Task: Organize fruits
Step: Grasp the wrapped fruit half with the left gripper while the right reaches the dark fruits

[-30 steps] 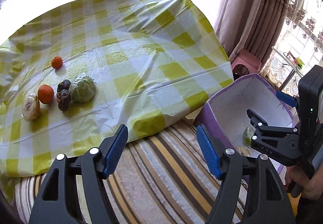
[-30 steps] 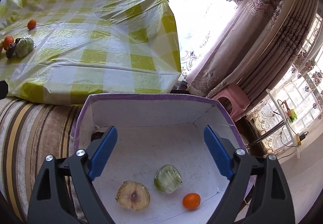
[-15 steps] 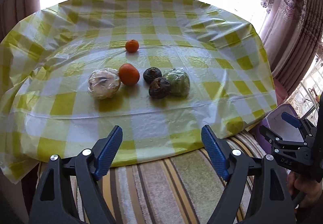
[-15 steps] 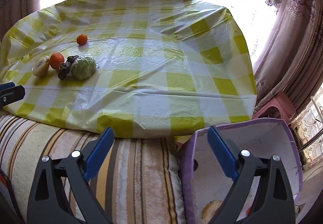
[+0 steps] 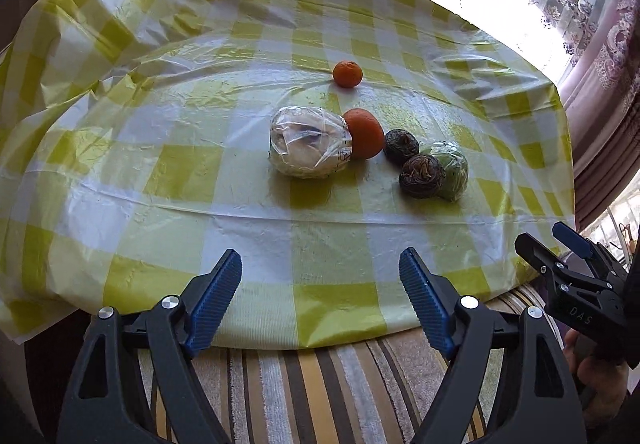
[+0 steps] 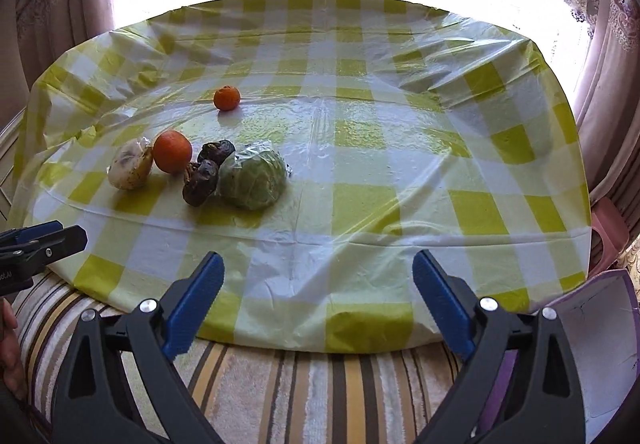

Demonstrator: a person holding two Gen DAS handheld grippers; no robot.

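Observation:
Fruits lie on a yellow-checked cloth [image 5: 192, 171]: a plastic-wrapped pale fruit [image 5: 308, 147], a large orange [image 5: 363, 139], a small orange [image 5: 347, 74], two dark wrinkled fruits [image 5: 422, 175] and a wrapped green fruit [image 5: 452, 171]. My left gripper [image 5: 320, 284] is open and empty, short of the cloth's near edge. My right gripper [image 6: 318, 284] is open and empty; the same group lies ahead to its left, with the green fruit [image 6: 252, 179] nearest. The right gripper also shows at the right in the left wrist view [image 5: 560, 244].
A purple box [image 6: 600, 344] with a white inside stands at the lower right of the right wrist view. A striped rug [image 6: 300, 396] lies under the grippers. Curtains and a bright window are behind; a pink stool [image 6: 608, 228] is at the right.
Both grippers have swung left, away from the purple box and toward the fruits on the cloth. The box interior with its fruits has left the right wrist view. Both stay open.

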